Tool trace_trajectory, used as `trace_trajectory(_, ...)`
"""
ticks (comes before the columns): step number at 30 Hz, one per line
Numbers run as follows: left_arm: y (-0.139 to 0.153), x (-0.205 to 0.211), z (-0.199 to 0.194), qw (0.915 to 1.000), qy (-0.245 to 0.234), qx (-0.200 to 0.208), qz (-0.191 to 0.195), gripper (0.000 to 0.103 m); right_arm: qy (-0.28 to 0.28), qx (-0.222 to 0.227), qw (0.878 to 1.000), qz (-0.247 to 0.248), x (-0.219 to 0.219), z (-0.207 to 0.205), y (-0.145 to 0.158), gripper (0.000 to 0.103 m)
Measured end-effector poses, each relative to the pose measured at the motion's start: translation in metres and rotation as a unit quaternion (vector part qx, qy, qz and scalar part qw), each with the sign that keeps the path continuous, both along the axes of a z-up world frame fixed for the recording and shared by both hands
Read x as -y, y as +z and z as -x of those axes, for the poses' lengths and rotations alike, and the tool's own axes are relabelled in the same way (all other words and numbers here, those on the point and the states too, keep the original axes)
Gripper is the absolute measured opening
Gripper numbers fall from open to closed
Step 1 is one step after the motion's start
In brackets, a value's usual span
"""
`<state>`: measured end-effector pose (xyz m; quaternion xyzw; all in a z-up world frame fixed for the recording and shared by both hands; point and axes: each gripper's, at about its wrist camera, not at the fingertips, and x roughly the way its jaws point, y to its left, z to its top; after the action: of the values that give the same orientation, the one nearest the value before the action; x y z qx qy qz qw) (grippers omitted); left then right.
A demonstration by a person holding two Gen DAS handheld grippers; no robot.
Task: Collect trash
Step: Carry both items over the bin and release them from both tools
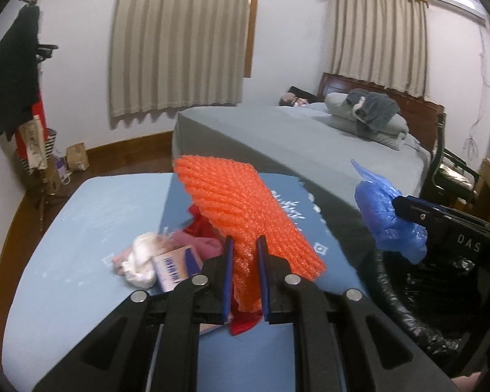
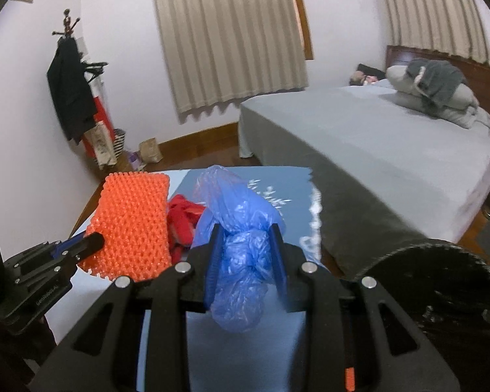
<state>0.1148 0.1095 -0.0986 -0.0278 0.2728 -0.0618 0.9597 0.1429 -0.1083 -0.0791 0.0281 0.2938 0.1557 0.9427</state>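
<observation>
My left gripper (image 1: 246, 245) is shut on an orange foam net sleeve (image 1: 245, 209) and holds it above the blue table (image 1: 65, 261). It also shows in the right wrist view (image 2: 130, 225). My right gripper (image 2: 245, 232) is shut on a crumpled blue plastic bag (image 2: 238, 261), also seen in the left wrist view (image 1: 385, 215), held near the black-lined trash bin (image 1: 434, 297). On the table lie a white crumpled tissue (image 1: 140, 258), a small carton (image 1: 176, 264), pink scraps (image 1: 196, 241) and red scraps (image 2: 183, 222).
The trash bin's rim (image 2: 441, 281) is at the right of the table. A grey bed (image 1: 310, 134) with pillows stands behind. A coat rack (image 1: 23, 81) stands in the left corner, with bags on the floor.
</observation>
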Motion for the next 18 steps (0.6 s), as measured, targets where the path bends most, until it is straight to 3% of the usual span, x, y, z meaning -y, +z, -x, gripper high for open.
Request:
trace_trajectory(10,0.007,0.06,-0.004,0.997,-0.077,0.008,0.004,0.014,-0.075,0.006,0.997,0.008,0.07,0.023,0.002,0.028)
trace_trajectory(18,0.007,0.12,-0.007,0.9891,-0.147,0.007,0.005,0.014,-0.135,0.004,0.991,0.017,0.123,0.045,-0.001,0.028)
